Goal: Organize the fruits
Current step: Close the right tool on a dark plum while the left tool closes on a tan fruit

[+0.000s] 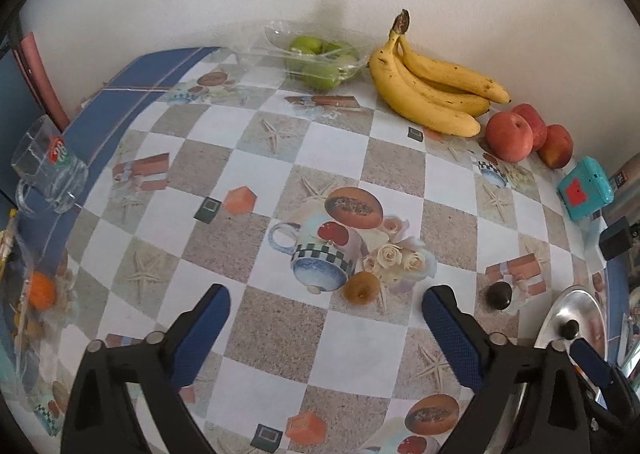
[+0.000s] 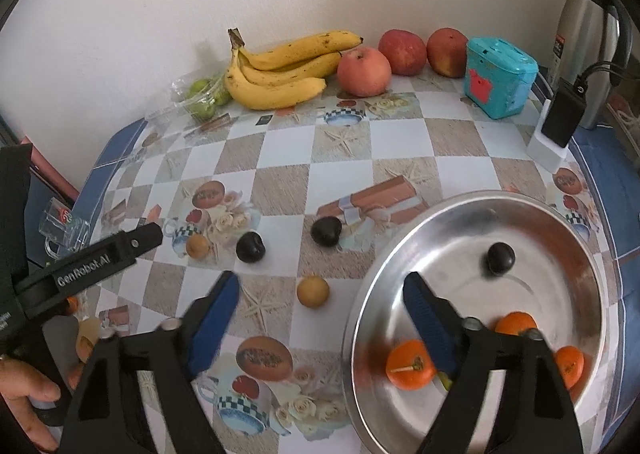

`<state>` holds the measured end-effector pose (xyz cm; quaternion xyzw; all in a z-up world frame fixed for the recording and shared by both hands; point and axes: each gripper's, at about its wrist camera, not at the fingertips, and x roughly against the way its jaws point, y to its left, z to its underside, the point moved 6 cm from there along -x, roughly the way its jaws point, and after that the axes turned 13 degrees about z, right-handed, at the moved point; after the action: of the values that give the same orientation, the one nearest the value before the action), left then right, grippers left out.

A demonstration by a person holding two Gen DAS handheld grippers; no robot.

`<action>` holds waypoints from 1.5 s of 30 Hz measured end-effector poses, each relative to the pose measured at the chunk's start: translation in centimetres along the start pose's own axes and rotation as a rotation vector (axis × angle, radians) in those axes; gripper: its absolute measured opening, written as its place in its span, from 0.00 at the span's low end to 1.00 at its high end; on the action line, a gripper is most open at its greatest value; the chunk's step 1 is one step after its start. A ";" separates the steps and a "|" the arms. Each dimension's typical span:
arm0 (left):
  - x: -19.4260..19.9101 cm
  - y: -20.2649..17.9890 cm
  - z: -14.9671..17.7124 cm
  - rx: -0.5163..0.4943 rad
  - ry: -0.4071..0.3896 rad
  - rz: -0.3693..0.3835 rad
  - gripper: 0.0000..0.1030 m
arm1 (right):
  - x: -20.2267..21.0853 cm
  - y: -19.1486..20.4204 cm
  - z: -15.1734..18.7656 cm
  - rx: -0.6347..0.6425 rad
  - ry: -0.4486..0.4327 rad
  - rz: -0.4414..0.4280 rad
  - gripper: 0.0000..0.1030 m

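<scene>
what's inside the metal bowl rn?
The metal bowl holds one dark plum and three oranges. The right gripper, open, covers part of the bowl's near floor.

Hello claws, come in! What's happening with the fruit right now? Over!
Left claw open, empty. Right claw open, empty, beside metal bowl. Bowl holds three oranges, one dark plum. Two plums, two small brown fruits loose on table.

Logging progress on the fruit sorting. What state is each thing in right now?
Left tool: open, empty.
Right tool: open, empty.
Metal bowl: upright, holds three oranges and one dark plum.
Dark plums: two loose on the table.
Brown fruits: two loose on the table.
Bananas: bunched, by the wall.
Plastic container: open, holds green fruit.
</scene>
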<state>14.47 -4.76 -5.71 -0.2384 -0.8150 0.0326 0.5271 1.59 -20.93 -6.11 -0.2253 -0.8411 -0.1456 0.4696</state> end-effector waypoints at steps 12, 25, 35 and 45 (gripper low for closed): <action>-2.1 0.1 1.1 0.058 0.073 0.010 0.83 | -2.0 0.8 -0.9 0.007 0.037 -0.010 0.63; -5.6 -0.4 0.2 0.062 0.138 0.027 0.64 | -4.6 1.9 -2.6 0.029 0.051 -0.015 0.52; -7.6 -0.6 -0.2 0.067 0.174 0.028 0.49 | -7.1 2.2 -3.0 0.068 0.068 0.027 0.47; -8.3 -1.6 -0.8 0.070 0.188 0.016 0.28 | -8.1 2.2 -2.8 0.086 0.082 0.052 0.33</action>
<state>17.36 -9.81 -11.91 -0.2282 -0.7584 0.0429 0.6091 8.48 -22.30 -11.56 -0.2204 -0.8206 -0.1062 0.5165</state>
